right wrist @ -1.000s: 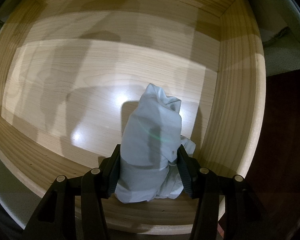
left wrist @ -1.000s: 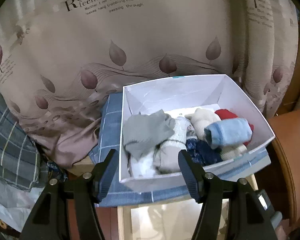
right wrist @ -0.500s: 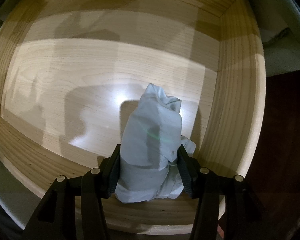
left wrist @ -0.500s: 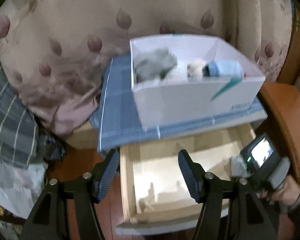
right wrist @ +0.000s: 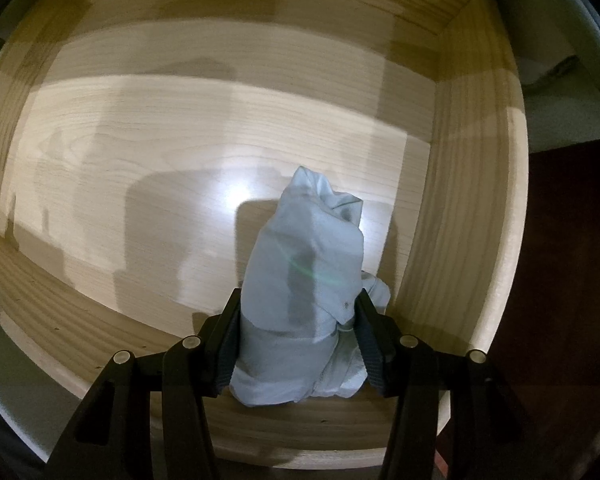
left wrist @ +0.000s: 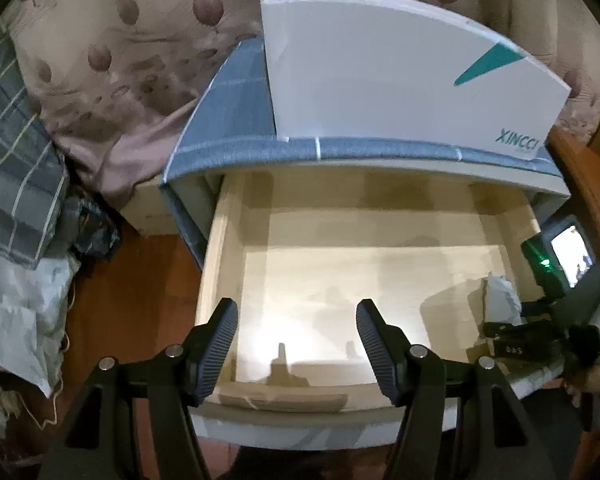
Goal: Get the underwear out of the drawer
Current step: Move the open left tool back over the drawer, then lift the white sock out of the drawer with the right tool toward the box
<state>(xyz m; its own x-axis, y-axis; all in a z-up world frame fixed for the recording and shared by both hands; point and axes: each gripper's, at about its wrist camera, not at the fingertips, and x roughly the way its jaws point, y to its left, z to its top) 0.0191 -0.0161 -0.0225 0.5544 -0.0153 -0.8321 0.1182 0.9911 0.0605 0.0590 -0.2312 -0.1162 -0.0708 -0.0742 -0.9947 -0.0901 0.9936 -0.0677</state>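
Gripping the rolled pale-blue underwear (right wrist: pixel 300 292) between both fingers, the right tool (right wrist: pixel 298 336) is working inside the wooden drawer (left wrist: pixel 220 240), at its front right corner. The bundle is sitting just beside the right wall and close to the front wall; whether its lower end is resting on the drawer floor cannot be told. The left tool (left wrist: pixel 296 344) is hovering above the drawer's front edge with its fingers spread apart and nothing between them.

Judging from this, the grasp step appears complete and the lift-out is in hand. The next move is calling for a straight upward withdrawal that clears the front and right walls before any sideways travel, since the loose folds at the bundle's right side may be catching on the corner. A white box (left wrist: pixel 400 80) is standing on the blue checked cloth (left wrist: pixel 236 120) above the drawer's back edge.
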